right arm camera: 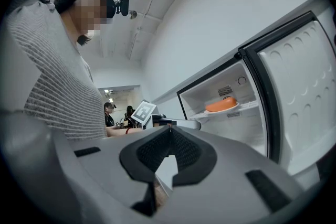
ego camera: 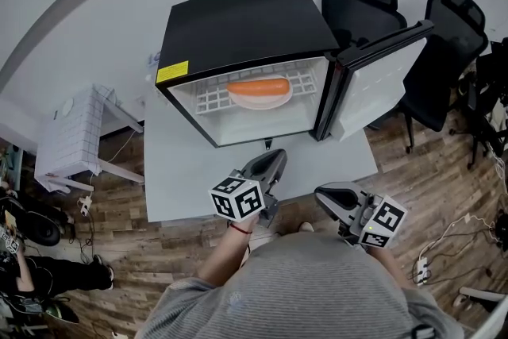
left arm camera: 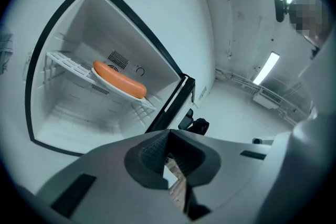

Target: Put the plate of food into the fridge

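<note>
White table (ego camera: 198, 171) fills the middle of the head view, folks. At twelve o'clock on it sits the black fridge (ego camera: 246, 20), its mouth wide open toward us. Its door (ego camera: 381, 79) hangs swung out at three o'clock of the cabinet, with the pale inner lining showing. Two black chairs (ego camera: 361, 8) stand at two o'clock, behind that door.

Inside the fridge a white wire shelf (ego camera: 210, 98) runs across the upper part. And there it is: the plate (ego camera: 262, 102) rests on that shelf, right of centre, with an orange sausage (ego camera: 259, 86) lying lengthwise on top. So the plate is in the fridge, clear of both tongs.

Down at six o'clock of the fridge, by the table's near edge, come the tools. The left gripper (ego camera: 276, 157) sits at ten o'clock of its partner and points up toward the open cabinet. Its own view shows the jaws clenched tip to tip with nothing between them. The right gripper (ego camera: 321, 194), at five o'clock of the fridge, is clenched too and empty, well apart from the plate.
</note>
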`<state>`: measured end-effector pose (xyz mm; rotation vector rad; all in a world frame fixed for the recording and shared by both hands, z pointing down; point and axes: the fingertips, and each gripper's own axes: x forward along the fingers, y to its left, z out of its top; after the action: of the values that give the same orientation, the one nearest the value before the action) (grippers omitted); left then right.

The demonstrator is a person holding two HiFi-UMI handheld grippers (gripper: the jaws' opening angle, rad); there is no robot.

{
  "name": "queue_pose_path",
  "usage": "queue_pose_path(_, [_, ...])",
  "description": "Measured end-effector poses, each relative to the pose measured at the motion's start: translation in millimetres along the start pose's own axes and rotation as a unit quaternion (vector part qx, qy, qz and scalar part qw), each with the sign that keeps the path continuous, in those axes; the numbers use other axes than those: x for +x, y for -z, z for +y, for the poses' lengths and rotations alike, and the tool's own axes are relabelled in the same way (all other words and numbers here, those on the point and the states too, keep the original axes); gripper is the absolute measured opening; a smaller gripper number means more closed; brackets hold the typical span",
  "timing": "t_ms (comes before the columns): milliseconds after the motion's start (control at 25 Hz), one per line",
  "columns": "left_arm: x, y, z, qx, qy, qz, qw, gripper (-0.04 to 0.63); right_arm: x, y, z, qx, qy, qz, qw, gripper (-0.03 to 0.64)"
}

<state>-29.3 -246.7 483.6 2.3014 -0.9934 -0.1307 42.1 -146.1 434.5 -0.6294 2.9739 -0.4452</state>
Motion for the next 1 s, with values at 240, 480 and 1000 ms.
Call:
queue_pose_path(240, [-8,5,-11,0.015,0.010,0.000,0.9998,0.011,2,1,0,-0.001,-0.003,0.003,1.000,0.014])
queue_pose_path(480, [-14,14,-35,0.052,0.042,0.007,0.9978,0.011,4,2,0,-0.002,-0.004,0.008,1.000,0.014])
queue_pose_path(1000, [-27,30,-69,0.080,0.095,0.006,0.9922,0.011,5,2,-1,-0.013,-0.003,0.022,1.000,0.014])
